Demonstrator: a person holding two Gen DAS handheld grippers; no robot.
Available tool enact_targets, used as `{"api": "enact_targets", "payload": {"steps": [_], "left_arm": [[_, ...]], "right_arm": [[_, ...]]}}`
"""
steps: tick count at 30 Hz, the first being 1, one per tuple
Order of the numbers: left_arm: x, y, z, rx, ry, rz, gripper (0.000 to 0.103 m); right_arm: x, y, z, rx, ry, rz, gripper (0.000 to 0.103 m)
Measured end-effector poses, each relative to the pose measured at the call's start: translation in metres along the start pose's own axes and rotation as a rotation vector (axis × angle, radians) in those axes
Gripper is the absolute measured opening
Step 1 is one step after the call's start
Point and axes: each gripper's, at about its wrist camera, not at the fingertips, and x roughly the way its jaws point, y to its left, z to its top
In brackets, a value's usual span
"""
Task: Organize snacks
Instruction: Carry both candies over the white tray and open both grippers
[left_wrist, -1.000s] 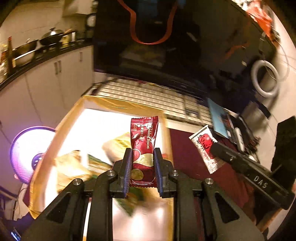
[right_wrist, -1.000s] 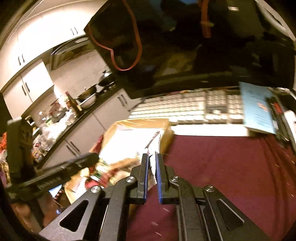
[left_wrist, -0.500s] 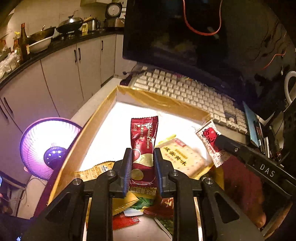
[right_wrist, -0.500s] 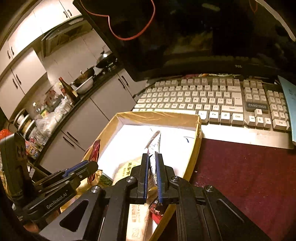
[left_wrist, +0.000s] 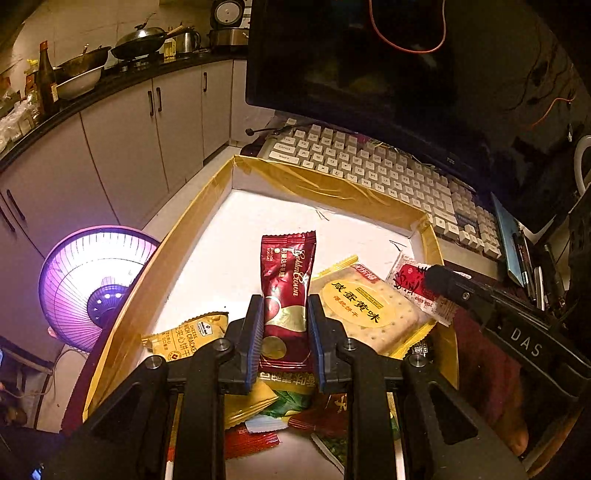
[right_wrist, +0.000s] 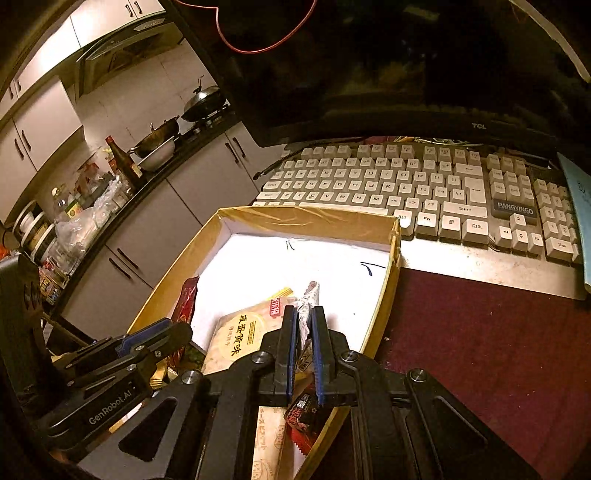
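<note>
Both tongs hover over the box (left_wrist: 207, 229), left gripper (left_wrist: 285, 332) pinching a red packet (left_wrist: 286, 280), right gripper (right_wrist: 304, 350) clamping a white sachet (right_wrist: 308, 301); several snacks already inside, these two unreleased.

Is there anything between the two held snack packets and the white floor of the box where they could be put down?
Nothing visible blocks it. The left gripper holds the dark red packet and the right gripper holds the white packet above the box; its far half lies bare beyond the cracker pack.
</note>
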Motion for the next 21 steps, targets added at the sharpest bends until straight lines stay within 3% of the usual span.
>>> {"api": "enact_targets", "payload": {"steps": [12, 21], "left_arm": [[0.0031, -0.0010, -0.0015, 0.010, 0.020, 0.007, 0.020], [0.0062, -0.0057, -0.0031, 0.042, 0.035, 0.032, 0.023]], "right_arm": [[0.0005, 0.0000, 0.0005, 0.002, -0.003, -0.015, 0.008], [0.0031, 0.0033, -0.0010, -0.016, -0.009, -0.091, 0.010]]}}
